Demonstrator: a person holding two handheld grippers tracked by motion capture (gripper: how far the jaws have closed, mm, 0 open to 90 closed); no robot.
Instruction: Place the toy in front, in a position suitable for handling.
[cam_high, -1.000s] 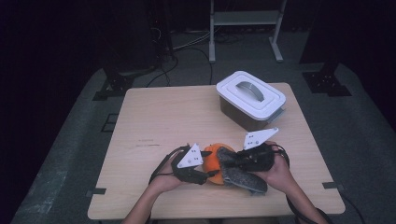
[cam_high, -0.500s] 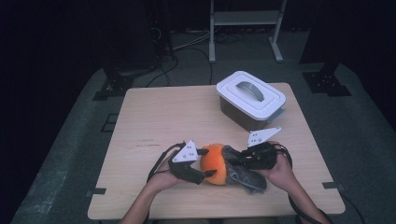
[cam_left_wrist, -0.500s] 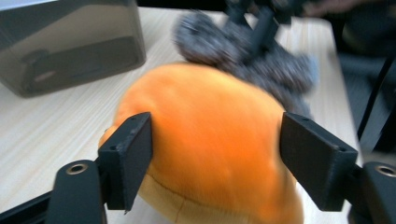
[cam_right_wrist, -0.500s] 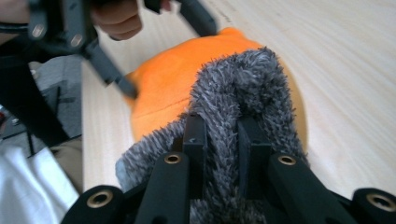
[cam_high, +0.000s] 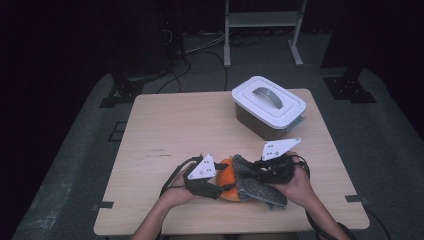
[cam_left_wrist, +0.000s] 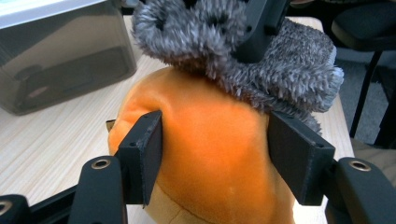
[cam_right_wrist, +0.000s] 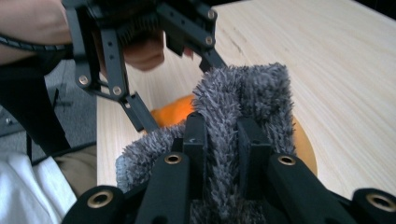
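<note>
A pale wooden table (cam_high: 170, 130) with a light grain stands on a grey carpeted floor (cam_high: 70, 165) in a dark room. Beyond the far edge, black cables (cam_high: 200, 47) lie on the floor beside the white legs of a metal stand (cam_high: 260, 30), and black stand feet (cam_high: 350, 87) sit to either side. No brand, label or writing can be read on anything; faint small marks on the tabletop left of centre are too small to make out.

At the far right of the table sits a grey box (cam_high: 265, 117) with a white lid (cam_high: 270, 102) and a curved grey handle on top.

Near the front edge, around the middle, lies an orange plush toy (cam_left_wrist: 210, 154) with a fuzzy grey cloth (cam_right_wrist: 243, 102) draped over its right side. The left gripper (cam_left_wrist: 212, 156) comes in from the left; its jaws have just been closing and now press on both sides of the orange plush toy, as the left gripper view shows. The right gripper (cam_right_wrist: 222, 140) comes in from the right with its jaws nearly together, pinching a fold of the fuzzy grey cloth between them. In the high view the two hands rest close together at the near edge, the left hand (cam_high: 172, 192) and the right hand (cam_high: 297, 185) on either side of the toy.
</note>
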